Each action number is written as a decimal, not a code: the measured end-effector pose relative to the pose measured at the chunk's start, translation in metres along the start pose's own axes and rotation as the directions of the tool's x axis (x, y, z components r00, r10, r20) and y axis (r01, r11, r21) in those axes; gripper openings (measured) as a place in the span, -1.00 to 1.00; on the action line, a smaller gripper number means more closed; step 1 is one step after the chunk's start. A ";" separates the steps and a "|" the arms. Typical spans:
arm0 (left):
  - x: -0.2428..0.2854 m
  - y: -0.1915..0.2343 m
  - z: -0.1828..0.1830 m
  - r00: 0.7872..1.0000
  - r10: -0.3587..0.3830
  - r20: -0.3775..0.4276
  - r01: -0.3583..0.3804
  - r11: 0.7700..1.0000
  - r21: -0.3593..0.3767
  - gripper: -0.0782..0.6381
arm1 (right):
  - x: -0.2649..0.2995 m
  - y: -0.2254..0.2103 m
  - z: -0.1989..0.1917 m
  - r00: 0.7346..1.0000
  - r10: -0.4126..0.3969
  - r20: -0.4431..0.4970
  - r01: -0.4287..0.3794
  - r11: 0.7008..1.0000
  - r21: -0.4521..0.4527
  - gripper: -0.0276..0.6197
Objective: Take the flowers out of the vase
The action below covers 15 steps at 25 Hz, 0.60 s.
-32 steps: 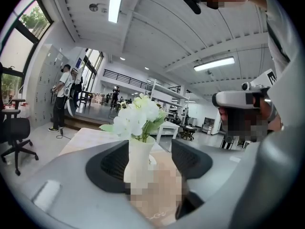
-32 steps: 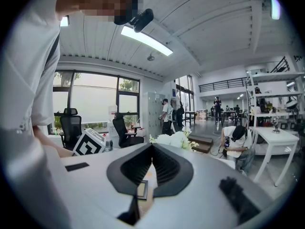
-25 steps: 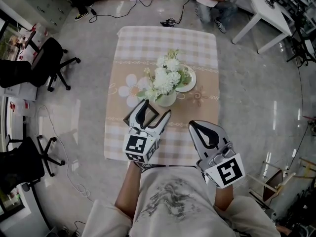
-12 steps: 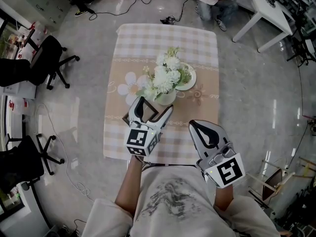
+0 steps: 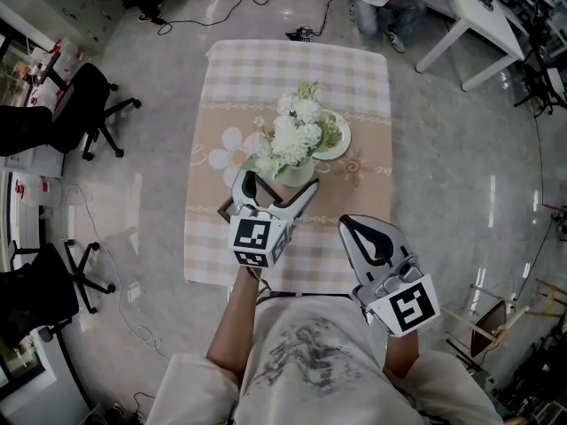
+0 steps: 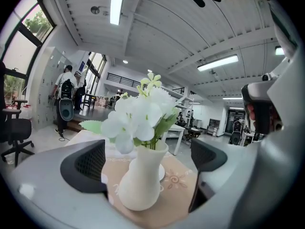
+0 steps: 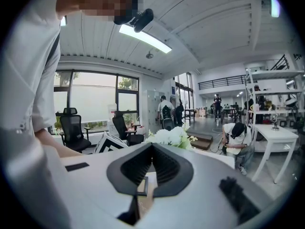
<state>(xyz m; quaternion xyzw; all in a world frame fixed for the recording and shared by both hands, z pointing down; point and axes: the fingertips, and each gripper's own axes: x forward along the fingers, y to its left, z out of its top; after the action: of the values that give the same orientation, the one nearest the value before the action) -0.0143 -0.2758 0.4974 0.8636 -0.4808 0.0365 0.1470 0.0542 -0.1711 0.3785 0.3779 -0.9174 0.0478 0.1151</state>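
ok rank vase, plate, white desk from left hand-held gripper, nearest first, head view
1. vase, between the jaws of the left hand-held gripper, which have just been opening
2. plate, behind the vase, right
3. white desk, far top right

Smooth matt white vase (image 6: 140,185), soft checked cloth tablecloth (image 5: 292,69) with printed beige band, glossy polished floor (image 5: 461,175)

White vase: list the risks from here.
The left tool's jaws have just been opening; the white vase stands ahead between them, untouched. A crooked approach could tip it onto the plate behind. The right tool sits back, shut; pulling the flowers before the vase is clamped may lift it too.
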 end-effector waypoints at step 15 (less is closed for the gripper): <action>0.025 0.006 0.009 0.998 0.058 0.001 -0.058 0.996 0.063 0.84 | -0.006 -0.008 -0.004 1.000 -0.017 -0.001 0.017 1.000 0.019 -0.87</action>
<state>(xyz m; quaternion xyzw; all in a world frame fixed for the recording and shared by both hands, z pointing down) -0.0067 -0.3019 0.4953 0.8535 -0.5042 0.0562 0.1188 0.0651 -0.1718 0.3805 0.3866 -0.9136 0.0560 0.1124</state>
